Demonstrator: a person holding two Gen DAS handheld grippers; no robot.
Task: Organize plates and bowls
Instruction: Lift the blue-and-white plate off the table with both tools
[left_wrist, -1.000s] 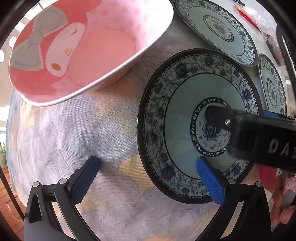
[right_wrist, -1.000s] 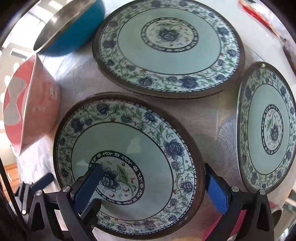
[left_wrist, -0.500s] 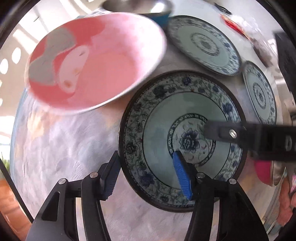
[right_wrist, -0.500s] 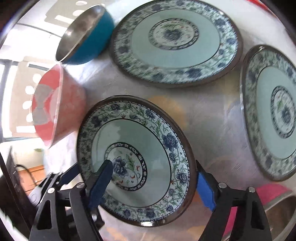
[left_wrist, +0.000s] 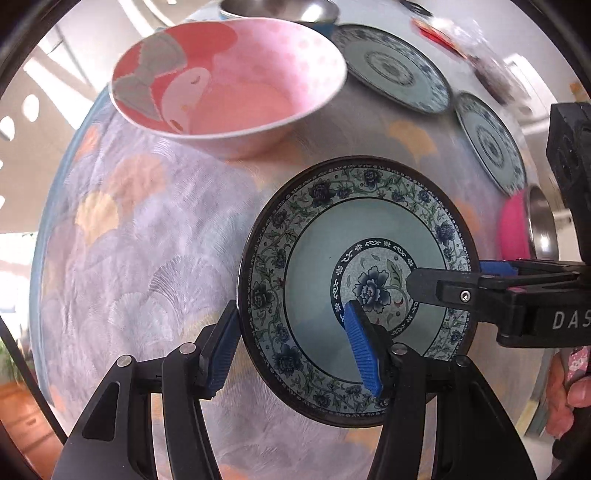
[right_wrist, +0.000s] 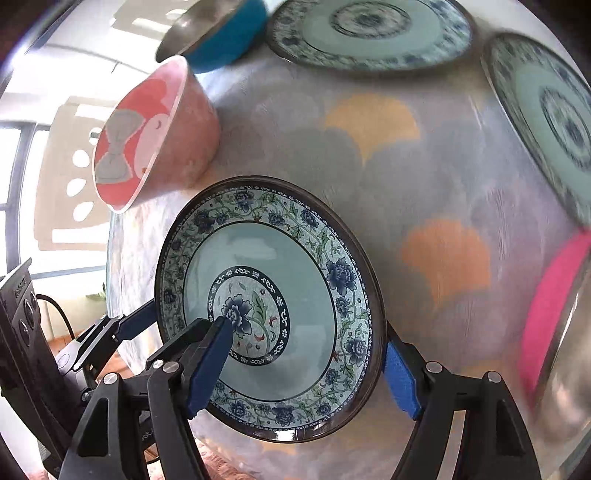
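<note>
Now clamped from both sides: deep blue-floral porcelain bowl (left_wrist: 354, 291), lifted clear of the fan-patterned tablecloth (left_wrist: 147, 258) it sat on a second ago. Left gripper (left_wrist: 291, 350) and right gripper (right_wrist: 303, 373), spread wide then, pinching opposite rims, the right's jaws closing. Pink cartoon-print bowl (left_wrist: 229, 88) farther off.

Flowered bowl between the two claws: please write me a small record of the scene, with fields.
held item: flowered bowl
left claw: clamped on the bowl's wall, one pad inside, one outside
right claw: closing on the opposite wall, one pad inside, one outside
other bowls: pink cartoon bowl; blue steel bowl
plates: large flowered plate; second flowered plate
surface: fan-patterned tablecloth
</note>
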